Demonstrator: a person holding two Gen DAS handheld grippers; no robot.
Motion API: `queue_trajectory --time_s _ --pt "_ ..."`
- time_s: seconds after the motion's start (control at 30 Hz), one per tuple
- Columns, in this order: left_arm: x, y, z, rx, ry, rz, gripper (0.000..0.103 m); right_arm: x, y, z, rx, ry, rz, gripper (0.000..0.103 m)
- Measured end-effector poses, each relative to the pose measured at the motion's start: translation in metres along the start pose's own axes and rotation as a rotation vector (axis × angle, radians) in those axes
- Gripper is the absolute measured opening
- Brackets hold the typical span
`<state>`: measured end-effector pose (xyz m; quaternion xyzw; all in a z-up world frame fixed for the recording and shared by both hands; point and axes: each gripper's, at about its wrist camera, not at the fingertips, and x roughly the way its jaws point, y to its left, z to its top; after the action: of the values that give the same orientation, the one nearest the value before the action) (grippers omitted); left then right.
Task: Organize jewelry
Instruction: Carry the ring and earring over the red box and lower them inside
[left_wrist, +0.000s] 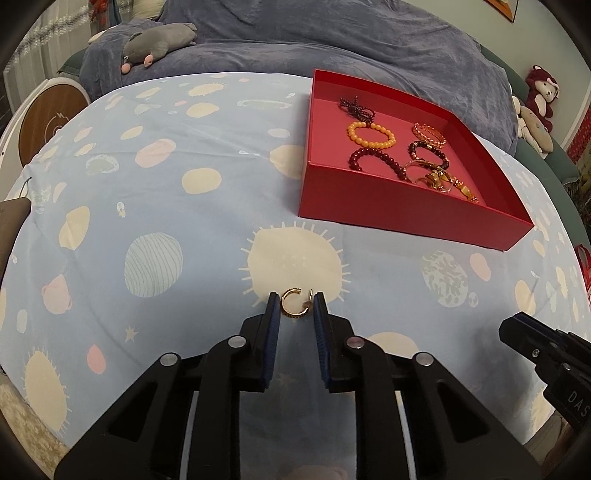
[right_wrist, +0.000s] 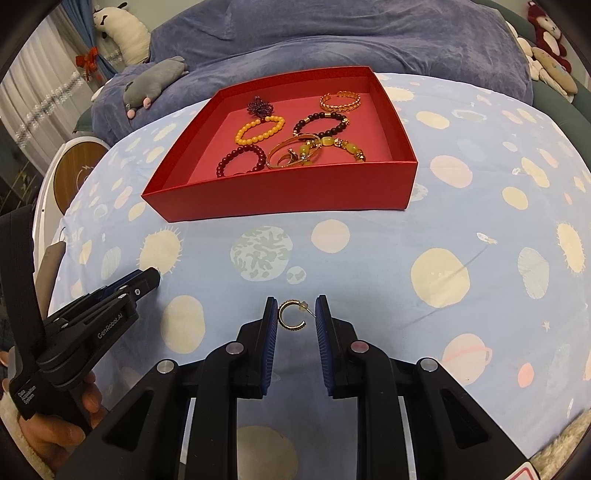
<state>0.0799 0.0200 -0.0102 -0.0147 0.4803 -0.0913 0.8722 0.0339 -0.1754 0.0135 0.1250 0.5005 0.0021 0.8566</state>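
The left gripper hovered low over the spotted blue cloth with its jaws set narrow, one on each side of a gold hoop earring lying on the cloth. The earring's post reached toward the right-hand finger, but whether either pad touched the metal could not be made out. In the right wrist view, the right gripper stood the same way, its narrow gap around a second hoop earring, with a thin sliver of cloth showing on both sides of the hoop. From that view the left gripper came in at the left edge, tip down near the cloth, and the earring it framed was hidden behind it. Only the tip of the right gripper showed in the left wrist view, the rest being cut off by the frame. Well beyond both earrings sat the red box, holding a yellow bead bracelet, a dark red bead bracelet and a tangle of gold pieces partly hidden by its front wall.
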Motion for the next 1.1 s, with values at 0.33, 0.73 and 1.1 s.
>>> queue_trajectory --time_s 0.33,0.73,1.1 --pt "-0.015 -0.005 0.001 -0.004 -0.006 -0.031 0.018 -0.010 0.002 0.003 0.002 -0.022 0.014 0.020" --pt "-0.054 -0.054 0.089 0.024 -0.122 -0.160 0.018 -0.047 0.010 0.082 -0.046 -0.170 0.045 0.020" --pt "0.023 -0.089 0.175 0.070 -0.088 -0.160 0.018 0.019 -0.001 0.176 -0.055 -0.165 0.014 0.020"
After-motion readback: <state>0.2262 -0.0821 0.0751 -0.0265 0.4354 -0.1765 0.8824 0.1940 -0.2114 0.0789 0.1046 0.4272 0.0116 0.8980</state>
